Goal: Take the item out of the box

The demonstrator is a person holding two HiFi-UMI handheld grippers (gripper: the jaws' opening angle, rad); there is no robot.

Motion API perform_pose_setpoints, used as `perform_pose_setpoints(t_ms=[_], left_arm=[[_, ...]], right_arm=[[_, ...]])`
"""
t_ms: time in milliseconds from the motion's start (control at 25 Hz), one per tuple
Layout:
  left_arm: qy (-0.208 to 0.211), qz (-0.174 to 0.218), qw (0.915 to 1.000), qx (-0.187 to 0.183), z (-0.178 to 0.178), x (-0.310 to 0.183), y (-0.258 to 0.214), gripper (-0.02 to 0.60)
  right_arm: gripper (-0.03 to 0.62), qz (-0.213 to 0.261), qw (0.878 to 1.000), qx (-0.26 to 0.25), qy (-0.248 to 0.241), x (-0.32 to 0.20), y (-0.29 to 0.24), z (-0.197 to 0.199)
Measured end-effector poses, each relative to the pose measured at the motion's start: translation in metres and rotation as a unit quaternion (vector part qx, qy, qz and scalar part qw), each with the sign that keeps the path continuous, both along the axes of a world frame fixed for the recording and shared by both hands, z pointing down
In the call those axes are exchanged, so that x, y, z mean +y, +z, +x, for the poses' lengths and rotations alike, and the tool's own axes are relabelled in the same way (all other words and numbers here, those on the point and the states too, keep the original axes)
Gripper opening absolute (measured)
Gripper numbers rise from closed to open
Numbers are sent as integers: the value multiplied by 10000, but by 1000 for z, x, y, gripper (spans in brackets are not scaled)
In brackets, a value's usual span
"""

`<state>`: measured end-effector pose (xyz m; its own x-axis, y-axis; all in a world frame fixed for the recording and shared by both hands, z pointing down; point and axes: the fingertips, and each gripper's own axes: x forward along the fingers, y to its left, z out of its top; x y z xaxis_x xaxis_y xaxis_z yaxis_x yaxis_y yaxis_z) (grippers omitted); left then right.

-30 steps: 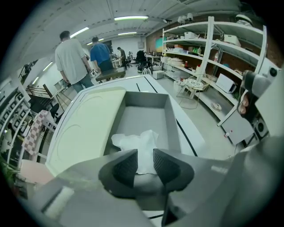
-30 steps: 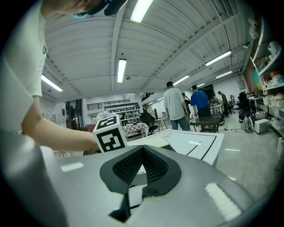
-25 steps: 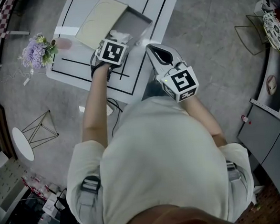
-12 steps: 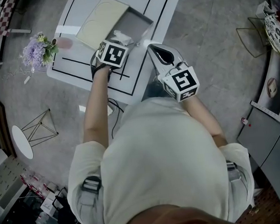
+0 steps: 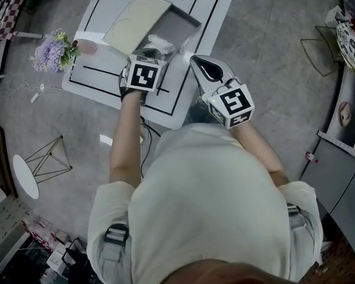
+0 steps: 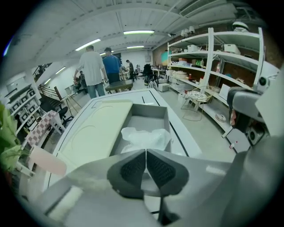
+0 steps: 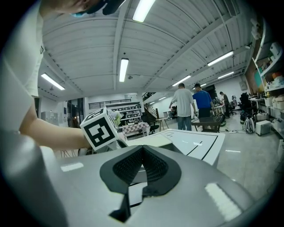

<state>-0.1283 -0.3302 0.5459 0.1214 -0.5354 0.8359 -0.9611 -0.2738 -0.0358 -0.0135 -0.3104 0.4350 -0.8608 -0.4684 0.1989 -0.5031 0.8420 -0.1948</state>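
- Head view: L tongs (image 5: 151, 54) reach over near end of open grey box (image 5: 184, 24) on white tabletop (image 5: 110, 88). White plastic bag (image 5: 158, 44) sits crumpled in box's near end, dead ahead of the tips and touching them. R tongs (image 5: 196, 60) just beside box's near-right corner, off the bag. L plainly the nearer.
- Cream lid (image 5: 134, 19) lies flat against box's left side. Box long axis runs away from the person, slanting up-right in view.
- L gripper view: L tongs (image 6: 145, 153) closing, ribbed black pads almost together w/ only a slit showing. Bag (image 6: 146, 137) meets the tips at its near fringe and looks nipped, tho thin film hard to make out in the slit. Bag thin, glossy, wrinkled, soft, so prob. limp on lift; contents not visible. Box (image 6: 151, 111) rigid, matte, straight-walled, bare beyond the bag.
- R gripper view: R tongs (image 7: 142, 150) together, nothing btwn pads. Aimed across tabletop (image 7: 195, 142), w/ L gripper's marker cube (image 7: 100, 128) to the left. Bag not seen here.
- Judged: lift prob. needs to go up and back over near wall; so slim a pinch may slip.
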Motion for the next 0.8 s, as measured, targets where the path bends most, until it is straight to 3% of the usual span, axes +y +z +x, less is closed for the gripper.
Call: perform_pose_setpoints(t_ms=[400, 800], left_arm=[[-292, 1060, 9925, 528, 4, 36, -57, 9], [-409, 1490, 9847, 809, 4, 84, -71, 8]], right_arm=[[-3, 140, 9999, 54, -2, 45, -10, -10], [-2, 268, 9995, 111, 92, 89, -17, -16]])
